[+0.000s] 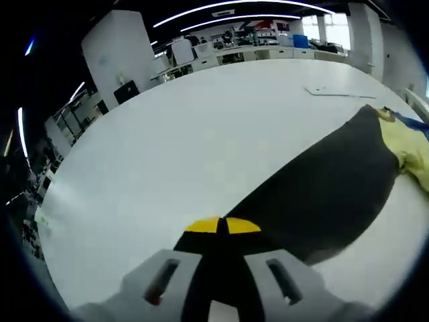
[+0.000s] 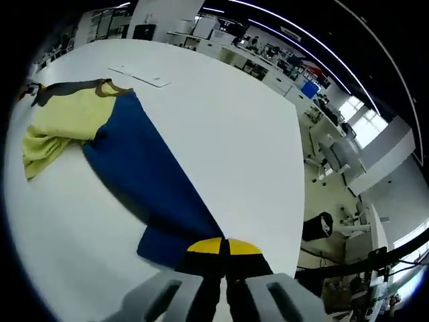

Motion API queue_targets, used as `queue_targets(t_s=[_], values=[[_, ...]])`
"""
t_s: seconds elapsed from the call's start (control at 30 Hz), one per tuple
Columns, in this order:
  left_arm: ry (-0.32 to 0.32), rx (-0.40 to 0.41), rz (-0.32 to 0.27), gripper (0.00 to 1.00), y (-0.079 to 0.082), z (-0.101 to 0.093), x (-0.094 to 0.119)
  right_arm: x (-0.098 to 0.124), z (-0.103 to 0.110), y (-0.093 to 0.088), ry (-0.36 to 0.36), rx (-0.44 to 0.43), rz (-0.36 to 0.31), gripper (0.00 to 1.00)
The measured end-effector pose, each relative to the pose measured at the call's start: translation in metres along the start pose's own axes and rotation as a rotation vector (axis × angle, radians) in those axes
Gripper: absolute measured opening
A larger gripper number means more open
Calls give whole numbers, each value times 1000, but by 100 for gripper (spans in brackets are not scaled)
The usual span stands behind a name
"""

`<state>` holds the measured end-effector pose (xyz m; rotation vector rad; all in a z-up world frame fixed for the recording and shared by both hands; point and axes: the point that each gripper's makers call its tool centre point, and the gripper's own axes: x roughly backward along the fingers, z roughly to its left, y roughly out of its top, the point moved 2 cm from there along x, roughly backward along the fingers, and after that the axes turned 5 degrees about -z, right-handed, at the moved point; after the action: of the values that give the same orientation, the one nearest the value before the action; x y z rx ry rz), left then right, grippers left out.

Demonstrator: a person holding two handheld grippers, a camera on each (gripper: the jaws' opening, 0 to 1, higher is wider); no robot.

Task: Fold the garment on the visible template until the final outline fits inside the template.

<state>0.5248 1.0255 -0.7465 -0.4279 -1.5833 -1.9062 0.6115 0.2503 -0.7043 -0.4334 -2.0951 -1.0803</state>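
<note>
In the left gripper view, the left gripper (image 1: 222, 226) is pressing its two yellow-tipped jaws together, with no gap showing between the tips. The tips are sitting right at the near corner of the garment (image 1: 322, 194), and the dark cloth is running in under them, so the jaws seem to be pinching that corner. From there the cloth is stretching away to the right across the white table (image 1: 188, 141). On this side it is looking almost black and smooth, with a curved edge. At its far end a crumpled yellow part is lying in a heap, with a bit of blue beside it.

In the right gripper view, the right gripper (image 2: 224, 246) is also keeping its yellow tips tight together. They are sitting on the near end of the same garment (image 2: 147, 174), and the blue cloth is going in under the tips, so these jaws seem to be pinching it too. The cloth is running away from the tips toward the upper left as a long blue strip that is getting wider. Farther off it is turning yellow and bunching up in folds, with a dark band and a yellowish neck edge at the far end.

A thin flat white sheet (image 2: 141, 76) is lying on the table (image 2: 221, 114) beyond the garment, well apart from it.
</note>
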Motion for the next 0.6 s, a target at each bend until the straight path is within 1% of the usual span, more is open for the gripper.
queue_targets(t_s=[0.2, 0.23, 0.33, 0.4, 0.53, 0.57, 0.6], values=[[1, 14, -12, 0, 5, 1, -2, 0, 1, -8, 9, -5, 28, 0], [1, 11, -15, 0, 6, 1, -1, -1, 3, -7, 23, 0, 21, 0], [-4, 9, -24, 0, 8, 0, 1, -1, 3, -6, 17, -6, 10, 0], [-5, 24, -25, 1, 7, 0, 4, -1, 4, -6, 23, -29, 0, 0], [-14, 77, -51, 9, 11, 2, 12, 2, 6, -4, 29, -75, -24, 0], [-15, 79, -64, 12, 13, 2, 15, 3, 6, -3, 31, -92, -38, 2], [-15, 82, -76, 16, 14, 2, 17, 3, 7, -1, 34, -100, -46, 8]])
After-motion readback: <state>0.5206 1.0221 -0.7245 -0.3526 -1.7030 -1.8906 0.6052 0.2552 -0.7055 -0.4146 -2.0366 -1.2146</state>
